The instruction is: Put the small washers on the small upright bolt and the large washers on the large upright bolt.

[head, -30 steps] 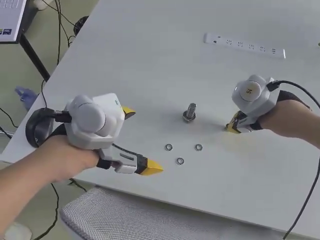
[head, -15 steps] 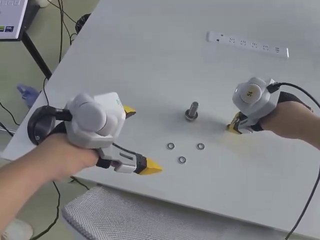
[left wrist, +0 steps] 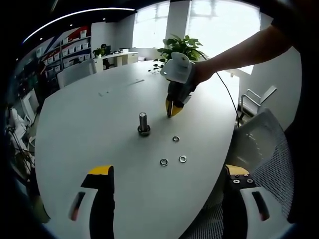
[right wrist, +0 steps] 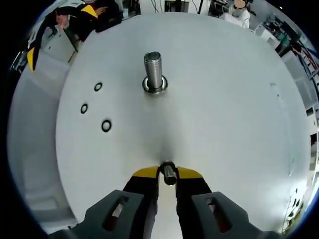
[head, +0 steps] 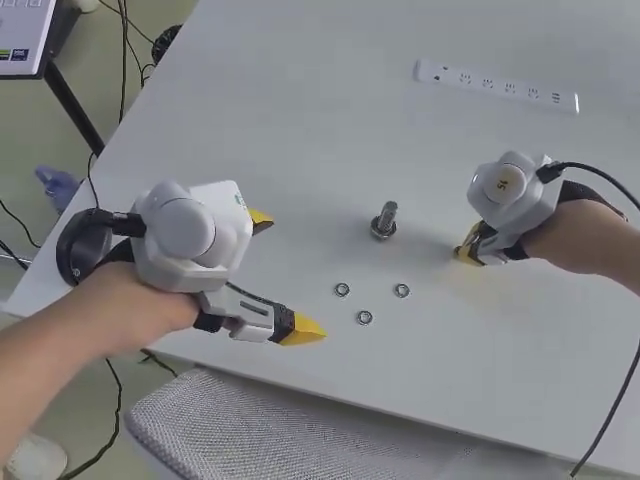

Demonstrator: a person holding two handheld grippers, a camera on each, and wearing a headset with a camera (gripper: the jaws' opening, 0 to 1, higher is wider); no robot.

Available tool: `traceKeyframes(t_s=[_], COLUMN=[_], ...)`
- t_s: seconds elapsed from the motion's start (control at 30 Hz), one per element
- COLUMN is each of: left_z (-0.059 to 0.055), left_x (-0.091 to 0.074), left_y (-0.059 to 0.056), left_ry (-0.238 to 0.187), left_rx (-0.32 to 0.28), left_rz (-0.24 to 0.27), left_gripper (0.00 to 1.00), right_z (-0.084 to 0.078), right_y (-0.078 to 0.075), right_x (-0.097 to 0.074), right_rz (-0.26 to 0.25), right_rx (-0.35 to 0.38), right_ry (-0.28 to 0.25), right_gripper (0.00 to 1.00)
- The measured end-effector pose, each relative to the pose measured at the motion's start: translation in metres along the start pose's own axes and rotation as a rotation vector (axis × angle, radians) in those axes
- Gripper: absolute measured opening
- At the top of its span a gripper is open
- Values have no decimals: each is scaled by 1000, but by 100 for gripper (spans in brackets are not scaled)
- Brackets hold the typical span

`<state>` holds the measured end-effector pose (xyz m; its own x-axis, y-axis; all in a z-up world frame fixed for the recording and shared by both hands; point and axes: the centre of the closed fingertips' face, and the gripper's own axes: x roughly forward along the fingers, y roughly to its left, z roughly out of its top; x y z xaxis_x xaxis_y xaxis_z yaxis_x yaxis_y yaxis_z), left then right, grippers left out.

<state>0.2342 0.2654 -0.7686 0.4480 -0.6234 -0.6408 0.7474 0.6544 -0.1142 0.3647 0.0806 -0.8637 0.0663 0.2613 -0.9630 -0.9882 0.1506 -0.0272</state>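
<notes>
Working over a white tabletop (head: 300, 120), with a power strip (head: 497, 88) lying at the upper right of the head view, well apart from the work.

Hovering the left hand-held gripper (head: 282, 275) at lower left, jaws spread wide and empty, pointing toward the middle of the frame. Judging this as getting ready to pick up a washer.

Holding the right hand-held gripper (head: 468, 252) low at right of centre, jaws clamped on the small bolt (right wrist: 169, 173) and standing it on end on the tabletop. Probably steadying it so that it does not tip while washers go on.

Seeing the large bolt (head: 385, 220) standing free at centre, upright on its own broad base, near the small bolt but apart from it. Not managing to tell whether the collar at its foot is the bolt's head or a washer.

Finding three washers (head: 364, 318) lying flat and loose straight on the tabletop just below the large bolt, in a small triangle between the two hand-held grippers, touching neither bolt. Judging them alike in size, so likely all meant for one bolt, and all three yet to go on.
</notes>
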Motion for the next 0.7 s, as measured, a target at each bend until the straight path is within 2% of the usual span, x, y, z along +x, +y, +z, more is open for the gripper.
traceKeyframes(t_s=[0.23, 0.47, 0.7], left_z=[4, 3, 4], left_x=[2, 2, 2], left_y=[-5, -3, -4], left_ry=[-10, -1, -2], left_rx=[-5, -1, -2], left_rz=[-11, -6, -1], left_gripper=[90, 90, 90], right_z=[-1, 2, 3], right_y=[0, 0, -2], right_x=[1, 1, -3], right_rz=[6, 25, 29], right_rx=[-21, 5, -8], right_ry=[2, -24, -16], right_gripper=[14, 24, 25])
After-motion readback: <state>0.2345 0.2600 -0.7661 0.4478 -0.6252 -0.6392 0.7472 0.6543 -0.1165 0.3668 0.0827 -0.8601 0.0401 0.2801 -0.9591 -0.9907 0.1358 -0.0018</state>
